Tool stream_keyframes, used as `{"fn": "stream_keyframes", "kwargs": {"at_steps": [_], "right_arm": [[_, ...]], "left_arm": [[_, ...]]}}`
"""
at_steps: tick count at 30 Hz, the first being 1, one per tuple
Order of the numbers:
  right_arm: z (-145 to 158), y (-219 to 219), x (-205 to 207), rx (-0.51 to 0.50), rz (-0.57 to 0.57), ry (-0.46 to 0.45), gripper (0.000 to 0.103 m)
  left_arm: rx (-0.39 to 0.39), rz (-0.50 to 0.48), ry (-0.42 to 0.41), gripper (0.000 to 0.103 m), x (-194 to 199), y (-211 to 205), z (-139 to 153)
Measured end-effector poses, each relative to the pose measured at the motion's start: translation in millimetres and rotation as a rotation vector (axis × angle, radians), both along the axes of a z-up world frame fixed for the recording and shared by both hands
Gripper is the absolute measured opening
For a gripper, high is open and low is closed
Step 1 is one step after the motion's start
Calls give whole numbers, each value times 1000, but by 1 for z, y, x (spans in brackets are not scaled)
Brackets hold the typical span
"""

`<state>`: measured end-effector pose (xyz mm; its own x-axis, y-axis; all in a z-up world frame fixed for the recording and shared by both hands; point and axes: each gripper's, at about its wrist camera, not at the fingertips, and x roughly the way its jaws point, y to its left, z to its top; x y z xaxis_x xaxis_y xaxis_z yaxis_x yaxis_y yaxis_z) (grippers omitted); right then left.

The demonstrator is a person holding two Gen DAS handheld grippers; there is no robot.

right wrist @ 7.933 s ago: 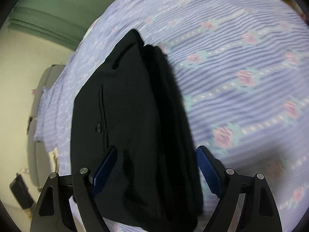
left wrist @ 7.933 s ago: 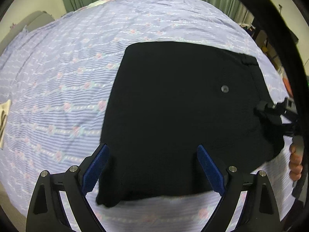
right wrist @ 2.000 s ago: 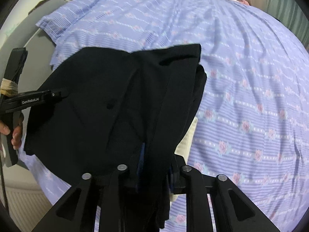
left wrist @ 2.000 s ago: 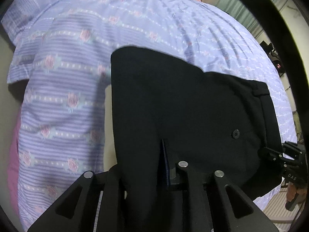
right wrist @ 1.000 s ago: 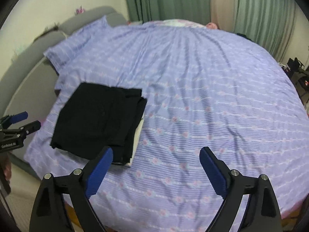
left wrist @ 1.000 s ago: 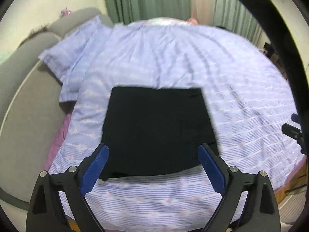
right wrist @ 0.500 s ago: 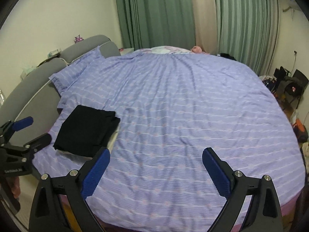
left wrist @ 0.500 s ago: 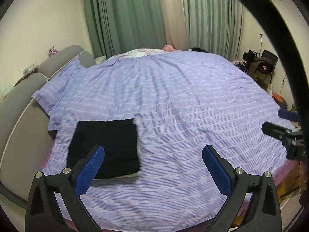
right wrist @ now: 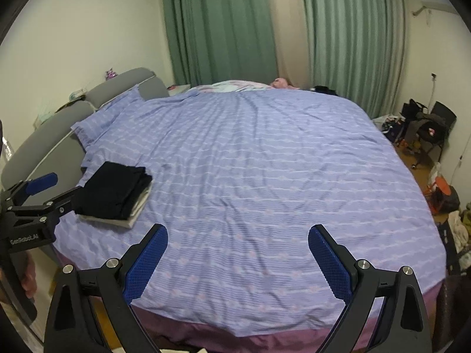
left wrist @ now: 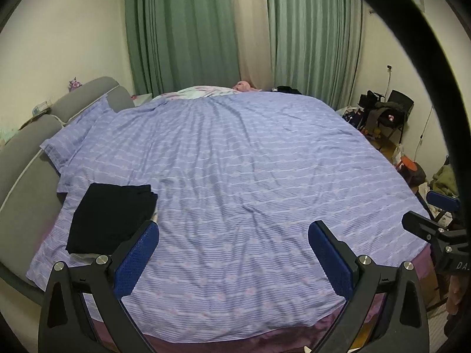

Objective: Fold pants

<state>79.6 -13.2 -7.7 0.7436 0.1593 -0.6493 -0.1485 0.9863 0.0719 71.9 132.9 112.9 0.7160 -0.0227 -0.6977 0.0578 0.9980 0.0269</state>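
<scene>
The folded black fabric pants (right wrist: 113,189) lie on a lavender bedsheet (right wrist: 265,170) striped in pale lines with small pink flowers (faint here). Pleated green curtains (right wrist: 223,26) hang behind; the padded headboard (right wrist: 53,135) is grey.

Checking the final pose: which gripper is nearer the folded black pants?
Left. The left gripper hangs right beside the folded black pants, jaws open; the right gripper is farther off, over bare bedspread.

A home bedroom: a wide bed under a lilac striped floral cover (left wrist: 250,176), a grey padded headboard (left wrist: 26,153), and long green pleated curtains (left wrist: 182,29).
</scene>
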Motion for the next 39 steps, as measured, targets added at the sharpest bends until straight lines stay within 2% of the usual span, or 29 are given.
{"fn": "stream_keyframes", "kwargs": {"at_steps": [11, 19, 31, 39], "right_arm": [[16, -51, -32, 8, -63, -41, 97], [26, -63, -42, 12, -89, -57, 97], [41, -75, -52, 22, -104, -113, 97], [42, -79, -53, 27, -111, -115, 97]], "left_arm": [[-17, -36, -19, 103, -18, -38, 17], [-40, -61, -14, 103, -19, -52, 21], [-41, -75, -46, 103, -22, -65, 28], [-30, -85, -48, 103, -20, -68, 29]]}}
